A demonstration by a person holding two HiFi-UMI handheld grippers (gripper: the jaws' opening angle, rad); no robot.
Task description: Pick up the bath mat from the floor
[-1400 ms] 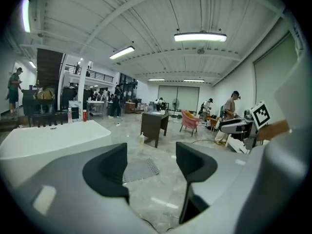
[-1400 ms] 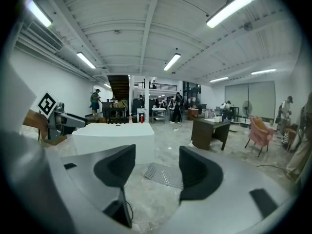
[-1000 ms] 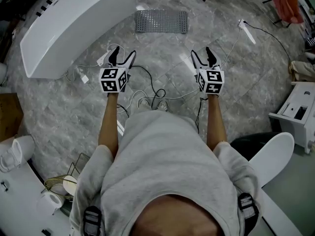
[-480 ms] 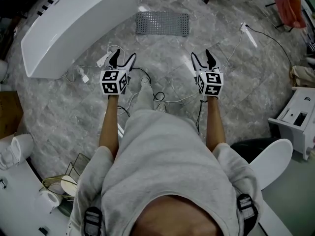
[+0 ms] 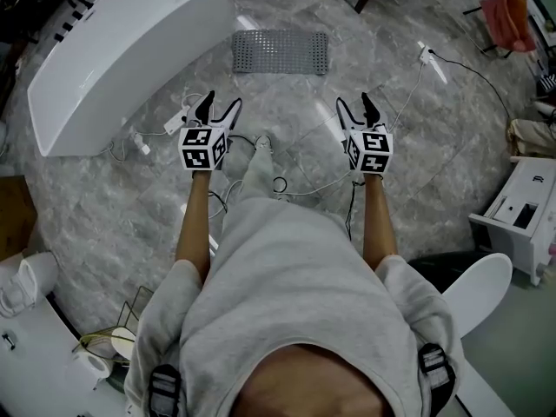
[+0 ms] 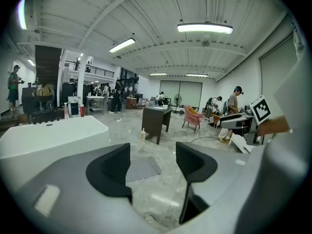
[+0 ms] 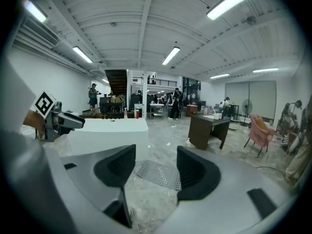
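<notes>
The grey perforated bath mat lies flat on the marble floor ahead of me, next to the white bathtub. In the left gripper view the mat shows between the jaws, far off. From the right gripper view the mat also lies between the jaws, at a distance. My left gripper is held out in the air, open and empty, well short of the mat. The right gripper is level with it, open, with nothing between its fingers.
White and black cables trail over the floor under my hands, with a power strip at the right. A dark wooden desk stands beyond the mat. White furniture is at the right, a pink chair and several people further back.
I have stepped forward with both grippers together towards the mat; a foot now shows between my arms. Both grippers stay open and empty.
</notes>
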